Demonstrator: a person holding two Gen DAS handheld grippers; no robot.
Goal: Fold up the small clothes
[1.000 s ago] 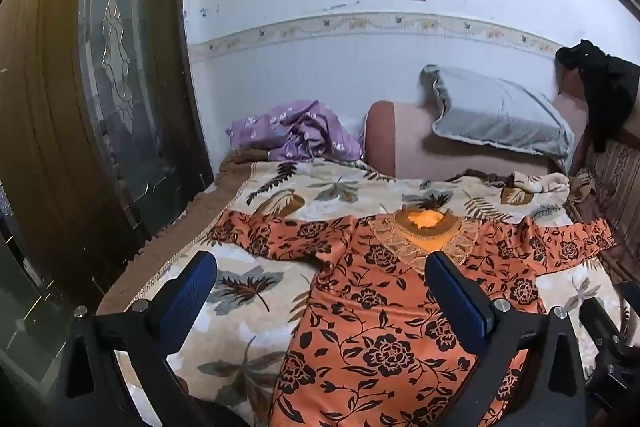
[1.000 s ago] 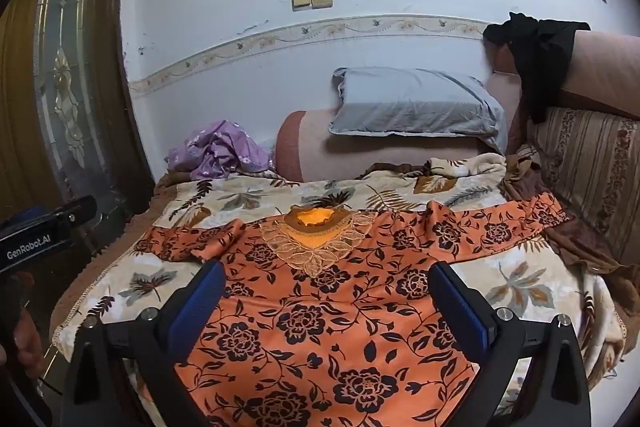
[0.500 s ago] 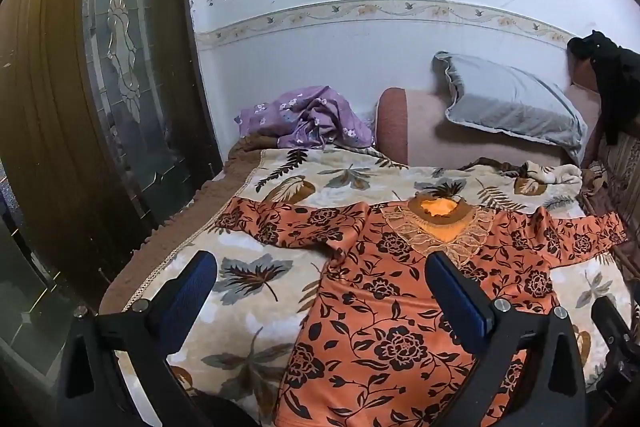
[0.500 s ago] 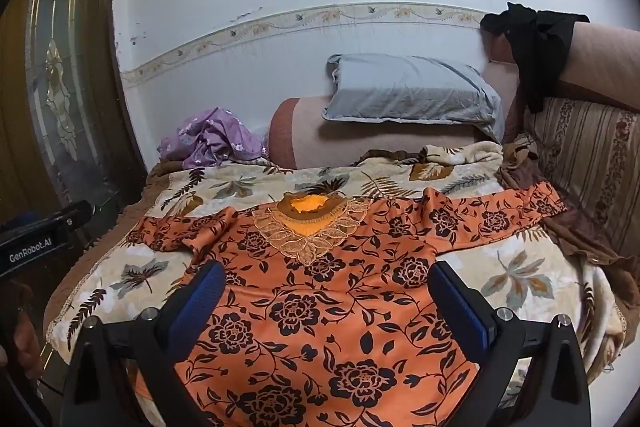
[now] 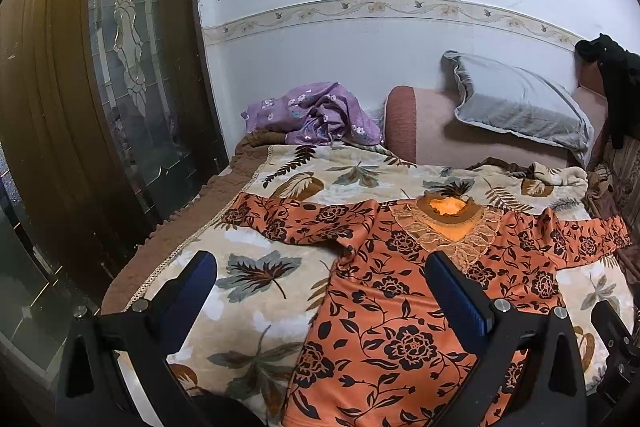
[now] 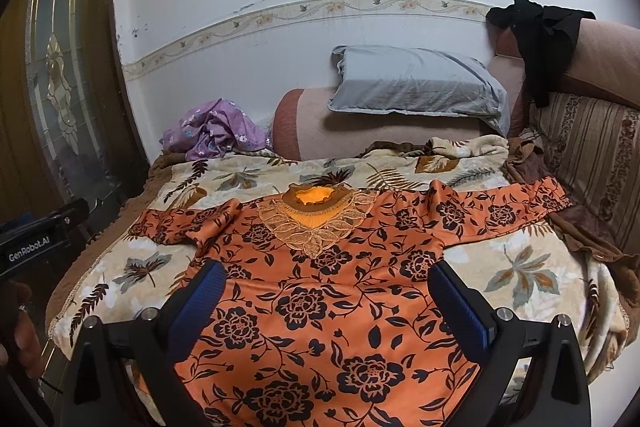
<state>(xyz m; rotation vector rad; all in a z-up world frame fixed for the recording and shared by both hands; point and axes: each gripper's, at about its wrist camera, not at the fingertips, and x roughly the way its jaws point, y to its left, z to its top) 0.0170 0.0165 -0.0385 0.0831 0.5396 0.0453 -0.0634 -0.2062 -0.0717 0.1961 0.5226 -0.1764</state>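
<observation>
An orange top with black flowers (image 5: 392, 311) (image 6: 320, 291) lies spread flat on the leaf-print blanket (image 5: 256, 291) (image 6: 520, 267), neckline toward the wall, both sleeves stretched sideways. Its left sleeve (image 5: 292, 219) is slightly bunched. My left gripper (image 5: 320, 287) hovers open above the top's left side and holds nothing. Open too, my right gripper (image 6: 324, 291) hangs over the middle of the top. The left gripper's body (image 6: 40, 239) and a hand (image 6: 20, 339) show at the left edge of the right wrist view.
A crumpled purple flowered cloth (image 5: 316, 115) (image 6: 216, 131) lies at the far left by the wall. A grey pillow (image 6: 412, 83) rests on a pink bolster (image 6: 304, 131). A black garment (image 6: 544, 39) hangs at the right. A wooden door with glass (image 5: 132, 67) stands left of the bed.
Both grippers have shifted a little to the left and risen slightly, so the top sits further right in the views. Both stayed open and the top has not moved.
</observation>
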